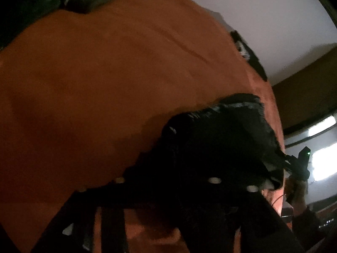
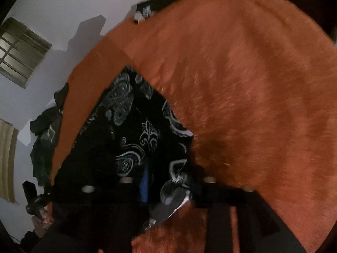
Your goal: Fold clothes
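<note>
Orange fuzzy blanket [image 1: 105,84] covers everything. Left gripper [image 1: 164,194] has its fingers parted, with a bunched dark garment [image 1: 221,137] lying just ahead of them, can't tell if it's pinched. Right gripper [image 2: 168,191] fingers also parted, black paisley cloth [image 2: 134,130] draped over and between them.
</note>
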Demonstrator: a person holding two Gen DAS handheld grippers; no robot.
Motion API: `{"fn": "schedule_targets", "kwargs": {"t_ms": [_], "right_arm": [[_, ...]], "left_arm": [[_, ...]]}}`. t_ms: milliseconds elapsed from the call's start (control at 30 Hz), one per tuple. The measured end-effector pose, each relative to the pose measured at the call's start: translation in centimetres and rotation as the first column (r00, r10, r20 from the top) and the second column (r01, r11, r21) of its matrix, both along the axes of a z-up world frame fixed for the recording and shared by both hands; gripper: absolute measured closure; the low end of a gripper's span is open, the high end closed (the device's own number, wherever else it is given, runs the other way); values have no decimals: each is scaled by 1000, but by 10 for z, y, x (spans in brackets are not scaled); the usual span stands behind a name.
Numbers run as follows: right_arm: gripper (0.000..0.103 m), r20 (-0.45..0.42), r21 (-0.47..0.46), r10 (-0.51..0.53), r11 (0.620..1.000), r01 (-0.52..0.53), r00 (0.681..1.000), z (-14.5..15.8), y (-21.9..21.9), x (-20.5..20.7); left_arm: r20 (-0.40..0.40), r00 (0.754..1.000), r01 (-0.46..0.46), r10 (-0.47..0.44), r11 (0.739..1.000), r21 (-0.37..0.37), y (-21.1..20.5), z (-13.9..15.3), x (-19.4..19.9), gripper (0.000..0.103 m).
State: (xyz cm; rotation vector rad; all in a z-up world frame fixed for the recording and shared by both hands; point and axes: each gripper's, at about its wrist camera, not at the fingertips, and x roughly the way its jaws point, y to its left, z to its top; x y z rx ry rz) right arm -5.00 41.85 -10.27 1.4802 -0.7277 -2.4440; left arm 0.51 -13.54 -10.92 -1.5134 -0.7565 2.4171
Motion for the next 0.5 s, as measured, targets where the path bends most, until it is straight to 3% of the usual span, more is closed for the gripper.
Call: {"fn": "schedule_targets", "kwargs": {"t_ms": [33, 100, 167, 267, 367, 467, 500], "right_arm": [[41, -23, 29, -12, 1000, 13, 1000, 9, 3, 9], [38, -55, 60, -24, 998, 28, 998, 23, 7, 26], [38, -42, 30, -27, 999, 28, 999, 31, 6, 43], [38, 24, -126, 4, 992, -1, 1000, 22, -4, 66], [40, 91, -255, 42, 967, -18, 995, 3, -30, 74], [57, 113, -288, 31, 958, 3, 993, -12, -43, 58], [72, 109, -287, 21, 958, 11, 994, -15, -44, 51]], "left_arm": [[-4, 1000, 5, -5, 1000, 11, -3, 7, 4, 49], [5, 1000, -16, 16, 1000, 24, -5, 17, 14, 47], [8, 999, -41, 40, 997, 70, -10, 24, 31, 47], [37, 999, -15, 10, 990, 137, -1, 27, 59, 47], [66, 992, 95, -106, 984, 151, 35, 23, 79, 48], [68, 976, 200, -209, 973, 118, 72, 15, 89, 47], [71, 974, 210, -216, 973, 93, 78, 12, 90, 47]]}}
